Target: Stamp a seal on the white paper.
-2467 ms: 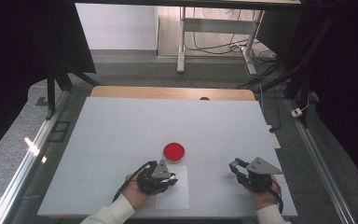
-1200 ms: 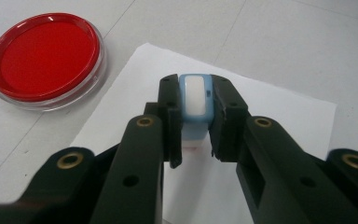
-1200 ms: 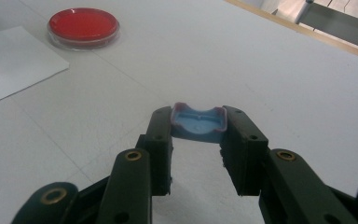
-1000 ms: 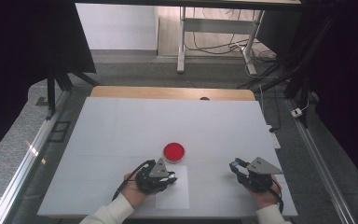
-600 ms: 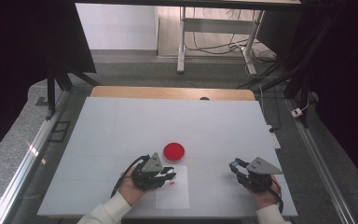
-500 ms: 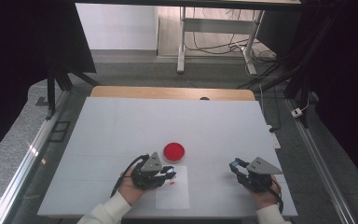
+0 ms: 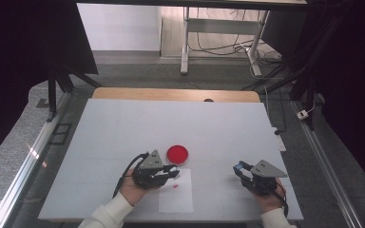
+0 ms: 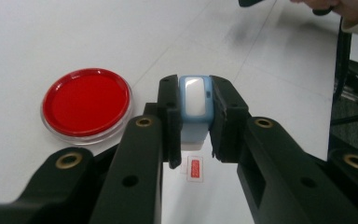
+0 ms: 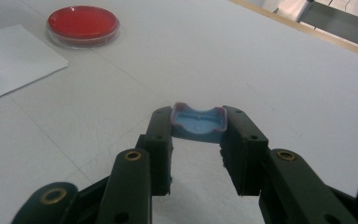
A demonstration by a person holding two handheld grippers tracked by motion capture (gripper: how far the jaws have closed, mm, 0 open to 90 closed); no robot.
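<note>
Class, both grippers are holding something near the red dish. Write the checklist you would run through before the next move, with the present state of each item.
1. Left gripper clamped on the blue-and-white stamp body: ok, held squarely between both jaws.
2. Right gripper clamped on the blue cap: ok, gripped at the jaw tips.
3. Red dish apart from both grippers: ok, it sits just beyond the left one.
4. Sheet of paper flat on the table: ok.
5. Small red mark on the paper is complete: cannot tell, too small.
6. Cap's open side turned toward the stamp body: cannot tell.
</note>
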